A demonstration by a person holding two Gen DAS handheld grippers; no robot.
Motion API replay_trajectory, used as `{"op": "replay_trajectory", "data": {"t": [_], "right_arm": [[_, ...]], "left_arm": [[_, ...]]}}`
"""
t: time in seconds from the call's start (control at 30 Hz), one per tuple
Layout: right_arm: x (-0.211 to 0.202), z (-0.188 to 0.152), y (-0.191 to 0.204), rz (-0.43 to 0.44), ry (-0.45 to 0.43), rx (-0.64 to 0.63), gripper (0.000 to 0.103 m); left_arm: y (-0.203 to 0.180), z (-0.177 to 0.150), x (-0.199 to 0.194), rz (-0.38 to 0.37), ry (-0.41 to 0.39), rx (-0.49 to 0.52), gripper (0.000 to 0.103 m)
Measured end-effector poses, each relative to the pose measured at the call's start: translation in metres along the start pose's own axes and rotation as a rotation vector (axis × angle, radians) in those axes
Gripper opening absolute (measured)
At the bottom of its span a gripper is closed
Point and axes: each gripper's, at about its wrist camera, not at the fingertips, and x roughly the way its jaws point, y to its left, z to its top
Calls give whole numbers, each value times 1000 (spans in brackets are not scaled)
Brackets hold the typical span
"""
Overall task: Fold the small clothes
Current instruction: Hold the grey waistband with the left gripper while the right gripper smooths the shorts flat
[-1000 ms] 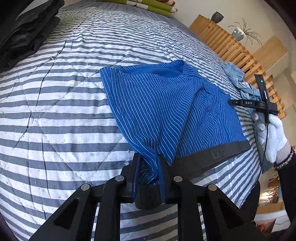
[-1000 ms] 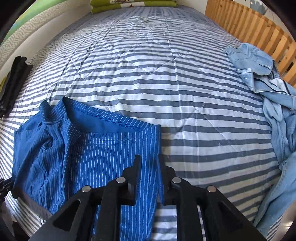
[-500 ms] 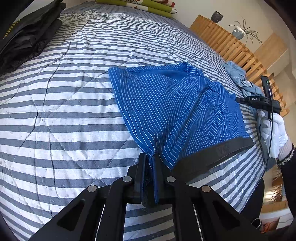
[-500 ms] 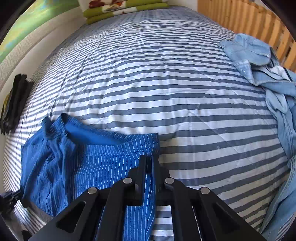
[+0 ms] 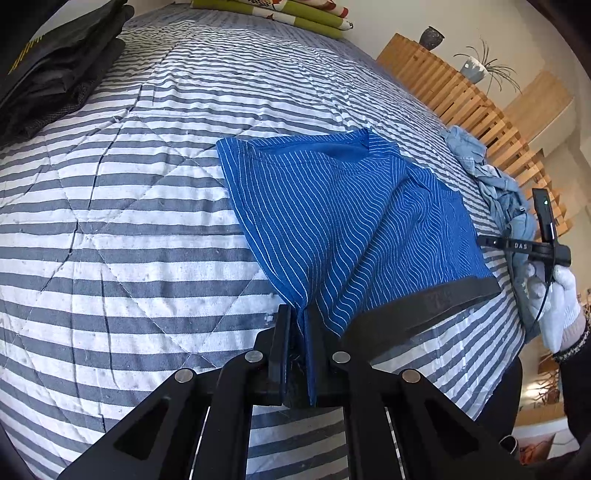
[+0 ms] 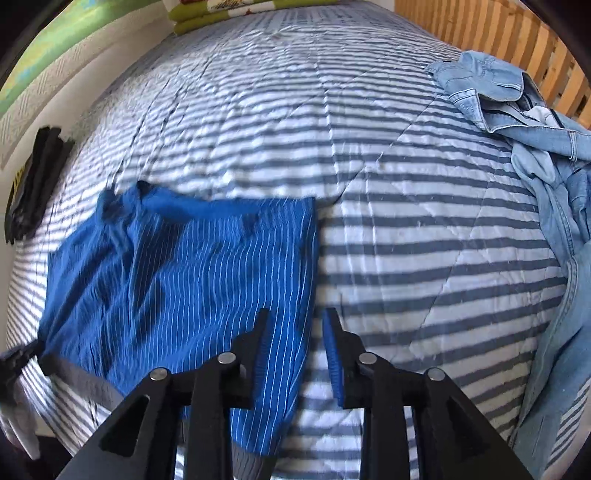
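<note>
Blue pinstriped shorts (image 5: 343,218) with a dark waistband (image 5: 424,306) lie spread on the striped quilt (image 5: 129,221). My left gripper (image 5: 298,325) is shut on the shorts' near waistband corner, with cloth bunched between its fingers. In the right wrist view the same shorts (image 6: 192,273) lie at the lower left. My right gripper (image 6: 295,332) stands open over their right edge, nothing pinched between its pads. In the left wrist view the right gripper's body and a gloved hand (image 5: 554,299) show at the far right.
A heap of light denim clothes (image 6: 546,147) lies at the bed's right side by a wooden slatted rail (image 6: 517,40). Folded black clothes (image 5: 48,70) are stacked at the far left. Green patterned pillows (image 5: 280,14) sit at the head of the bed.
My right gripper, shut on the shorts' edge half a second ago, has opened and let the cloth drop flat. The left gripper stays clamped and has shifted slightly.
</note>
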Motion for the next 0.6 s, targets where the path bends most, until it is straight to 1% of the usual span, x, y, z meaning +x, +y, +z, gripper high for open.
{"op": "replay_trajectory", "data": {"t": [0.07,0.1,0.13,0.2,0.23,0.3,0.37,0.4,0.43,0.47,0.53,0.6], "right_arm": [[7,-14,9,-49,33,-42,28],[13,-19,10,-60,51,-50,28],[16,-22,11,-71,54,-52,28],[14,-24,11,-62,27,-39,17],[12,-24,9,-55,24,-30,1],[5,-22,2,-65,2,-1,2],[-6,-24,-4,-19,-28,14,2],[-11,-27,-5,-16,-32,12,4],[-15,-32,-6,-19,-27,9,10],[-17,-38,-8,-8,-7,10,23],[-17,-52,-12,29,25,39,36],[-14,-64,-18,77,58,87,36]], "left_arm": [[1,-1,1,-18,10,-11,9],[2,-2,0,-16,10,-20,18],[5,-2,-1,-14,10,-27,34],[11,-5,-4,-21,1,-47,49],[14,-5,-4,-27,0,-61,49],[22,-7,-1,-47,14,-96,49],[23,-9,1,-73,24,-106,49],[22,-10,1,-83,27,-100,49],[20,-12,-1,-89,25,-91,49],[19,-13,-2,-91,21,-86,49],[17,-15,-5,-98,16,-87,49],[16,-17,-5,-111,18,-92,49]]}}
